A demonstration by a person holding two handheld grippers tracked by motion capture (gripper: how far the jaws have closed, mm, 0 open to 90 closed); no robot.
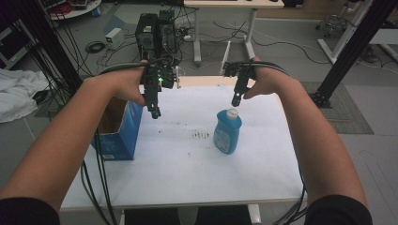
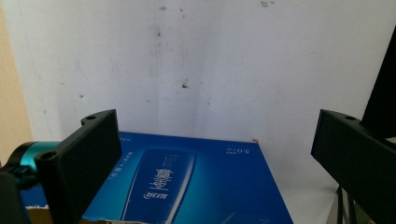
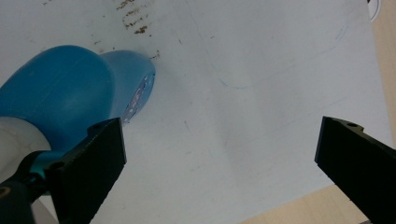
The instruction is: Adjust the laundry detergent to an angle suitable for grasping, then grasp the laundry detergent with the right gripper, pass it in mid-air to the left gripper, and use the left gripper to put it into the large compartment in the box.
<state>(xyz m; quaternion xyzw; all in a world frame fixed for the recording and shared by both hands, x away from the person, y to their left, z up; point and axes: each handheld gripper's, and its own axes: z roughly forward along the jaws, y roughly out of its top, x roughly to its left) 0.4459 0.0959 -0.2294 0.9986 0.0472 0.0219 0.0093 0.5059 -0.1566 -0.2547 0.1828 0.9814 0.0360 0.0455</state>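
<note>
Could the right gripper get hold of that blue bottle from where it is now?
Probably yes. The right gripper hangs just above and behind the blue bottle, jaws open with nothing between them. The bottle stands upright on the white table, and nothing lies between the two.

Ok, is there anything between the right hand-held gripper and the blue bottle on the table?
Nothing visible. The right hand-held gripper hovers open just above and behind the blue bottle, which stands upright with its white cap on. Bare white table surrounds it; the blue box sits off at the left edge.
</note>
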